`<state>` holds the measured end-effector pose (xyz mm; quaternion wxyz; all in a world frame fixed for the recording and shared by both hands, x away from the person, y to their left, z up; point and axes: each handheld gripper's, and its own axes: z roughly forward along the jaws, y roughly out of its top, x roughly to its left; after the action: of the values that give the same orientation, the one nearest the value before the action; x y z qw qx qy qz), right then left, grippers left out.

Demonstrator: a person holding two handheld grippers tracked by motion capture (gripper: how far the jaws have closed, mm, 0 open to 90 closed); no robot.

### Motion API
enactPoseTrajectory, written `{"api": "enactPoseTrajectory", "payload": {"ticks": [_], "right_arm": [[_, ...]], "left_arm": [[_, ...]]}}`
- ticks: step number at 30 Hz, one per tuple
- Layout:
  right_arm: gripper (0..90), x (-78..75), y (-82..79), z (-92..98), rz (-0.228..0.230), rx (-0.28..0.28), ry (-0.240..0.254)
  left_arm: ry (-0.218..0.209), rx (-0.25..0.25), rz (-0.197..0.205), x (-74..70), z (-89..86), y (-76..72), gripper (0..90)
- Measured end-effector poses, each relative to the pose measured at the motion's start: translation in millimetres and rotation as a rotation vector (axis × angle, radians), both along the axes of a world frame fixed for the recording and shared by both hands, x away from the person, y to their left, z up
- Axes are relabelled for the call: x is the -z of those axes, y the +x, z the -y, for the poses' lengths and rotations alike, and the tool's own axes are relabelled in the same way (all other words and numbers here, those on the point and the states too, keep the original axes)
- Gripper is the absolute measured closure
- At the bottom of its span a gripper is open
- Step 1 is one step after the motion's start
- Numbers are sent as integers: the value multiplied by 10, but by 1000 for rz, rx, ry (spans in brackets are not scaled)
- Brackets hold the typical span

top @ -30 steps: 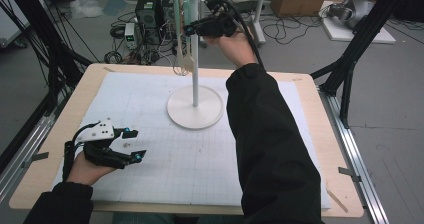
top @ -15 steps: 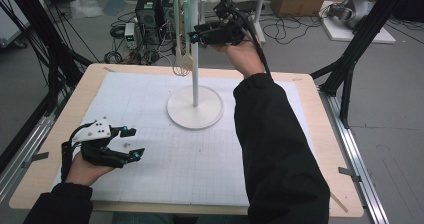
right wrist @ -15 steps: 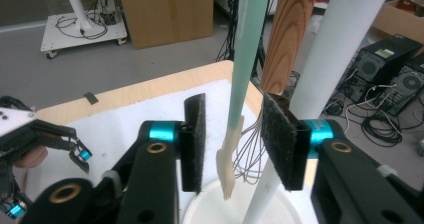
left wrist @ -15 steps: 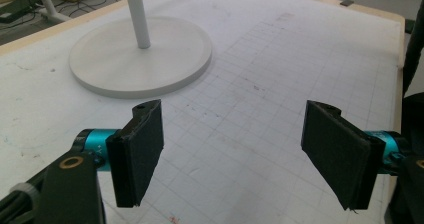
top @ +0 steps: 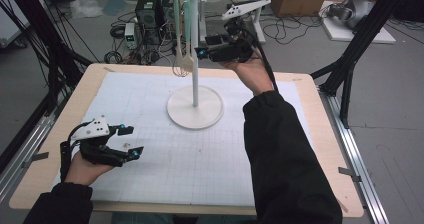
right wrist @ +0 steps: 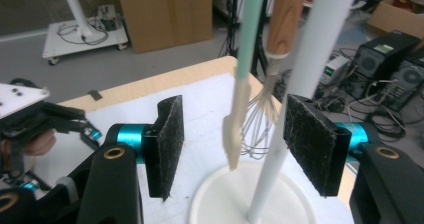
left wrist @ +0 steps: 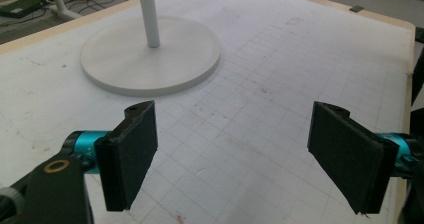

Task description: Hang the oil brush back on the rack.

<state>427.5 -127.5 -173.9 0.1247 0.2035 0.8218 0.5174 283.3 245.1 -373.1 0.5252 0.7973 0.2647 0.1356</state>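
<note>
I am holding the right tongs (top: 204, 52) up beside the pole of the white stand (top: 194, 115), which is standing on the gridded mat (top: 200, 159) toward the far middle of the desk (top: 320, 149). Their jaws have just been opening and are now standing well apart. In the right gripper view, the tongs (right wrist: 232, 144) are framing the stand's pole (right wrist: 300, 104), a mint-handled spatula (right wrist: 239, 99) and a wooden-handled whisk (right wrist: 270, 84); the pads (right wrist: 170, 139) are pressing on none of them. Both utensils are hanging upright just beside the pole, their lower ends clear of the round base. In the high view the spatula (top: 187, 59) and a second pale utensil (top: 177, 54) are hanging from the hooks at the top of the stand, just left of the pole. I am resting the left tongs (top: 129, 141) low over the near left part of the mat, well apart from the stand. In the left gripper view those tongs (left wrist: 235, 159) are also standing apart, with bare mat between the pads (left wrist: 130, 159) and the stand's base (left wrist: 150, 59) lying beyond them.
</note>
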Motion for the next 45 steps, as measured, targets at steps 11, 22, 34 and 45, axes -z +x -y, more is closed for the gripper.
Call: {"api": "enactPoseTrajectory", "payload": {"ticks": [11, 22, 34, 45], "right_arm": [[302, 158, -129, 50, 0, -8, 0], [231, 344, -226, 176, -20, 27, 10], [217, 552, -320, 281, -28, 39, 35], [209, 792, -442, 407, -48, 56, 48]], "left_arm": [[13, -20, -4, 5, -9, 6, 168], [2, -34, -10, 1, -19, 4, 154], [14, -44, -11, -2, -45, 9, 150], [13, -56, -14, -9, -69, -5, 143]]}}
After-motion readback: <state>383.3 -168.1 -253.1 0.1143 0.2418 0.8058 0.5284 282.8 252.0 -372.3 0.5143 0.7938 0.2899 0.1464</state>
